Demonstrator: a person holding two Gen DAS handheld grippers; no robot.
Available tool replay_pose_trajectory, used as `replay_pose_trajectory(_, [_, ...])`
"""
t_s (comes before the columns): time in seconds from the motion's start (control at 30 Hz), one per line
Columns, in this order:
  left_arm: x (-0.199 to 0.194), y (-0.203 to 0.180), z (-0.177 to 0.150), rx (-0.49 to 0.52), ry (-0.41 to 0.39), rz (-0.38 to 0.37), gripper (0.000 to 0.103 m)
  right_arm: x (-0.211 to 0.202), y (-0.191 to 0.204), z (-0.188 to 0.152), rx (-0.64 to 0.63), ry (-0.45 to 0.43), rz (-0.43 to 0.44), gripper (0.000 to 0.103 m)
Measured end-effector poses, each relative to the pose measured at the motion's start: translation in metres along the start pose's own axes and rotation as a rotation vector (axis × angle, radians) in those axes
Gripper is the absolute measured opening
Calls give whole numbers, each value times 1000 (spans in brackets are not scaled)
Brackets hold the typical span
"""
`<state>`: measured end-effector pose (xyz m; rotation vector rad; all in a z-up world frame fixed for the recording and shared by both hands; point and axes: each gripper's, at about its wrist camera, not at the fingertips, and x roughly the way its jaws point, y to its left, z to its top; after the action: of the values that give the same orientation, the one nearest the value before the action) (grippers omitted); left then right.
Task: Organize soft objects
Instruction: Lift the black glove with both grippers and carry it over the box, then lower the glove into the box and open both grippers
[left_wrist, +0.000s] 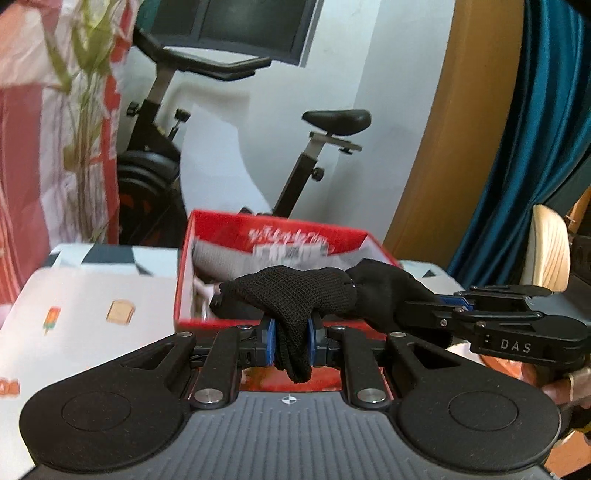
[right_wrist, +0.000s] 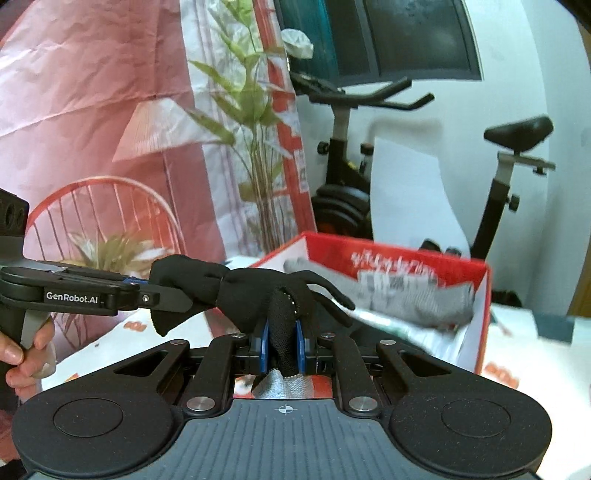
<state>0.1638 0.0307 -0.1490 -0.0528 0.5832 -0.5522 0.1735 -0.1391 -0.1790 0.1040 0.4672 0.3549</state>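
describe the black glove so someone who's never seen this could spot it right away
Start at the red cardboard box on the patterned table, in front of the exercise bike. The black glove is stretched above its near edge, clamped between the left gripper and right gripper. Unlike the grey glove in the box, it is black and held up.

Your right gripper (right_wrist: 282, 345) is clamped on a black glove (right_wrist: 258, 291); your left gripper (right_wrist: 147, 286), coming in from the left, pinches its other end. Beyond, to the right, a red box (right_wrist: 480, 306) holds a grey glove (right_wrist: 417, 301). An exercise bike (right_wrist: 343, 199) stands far behind.
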Motion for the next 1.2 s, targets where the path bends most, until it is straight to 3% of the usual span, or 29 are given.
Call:
replay_pose_trajectory(0.27, [30,7,35,39,24,-31,18,23,-28,36,-2,41,-20,13])
replay_pose_trajectory(0.53, [103,25,62,10,165,-43,18,82,-73,49,96,189,-51,14])
replay_pose_trajectory(0.83, [186,38,61,-6,348,-18,18,143,-110,37,136,337,-127,14])
replay_pose_trajectory(1.2, [223,41,56,20,431,6,20,179,-121,28,106,443,-164,14])
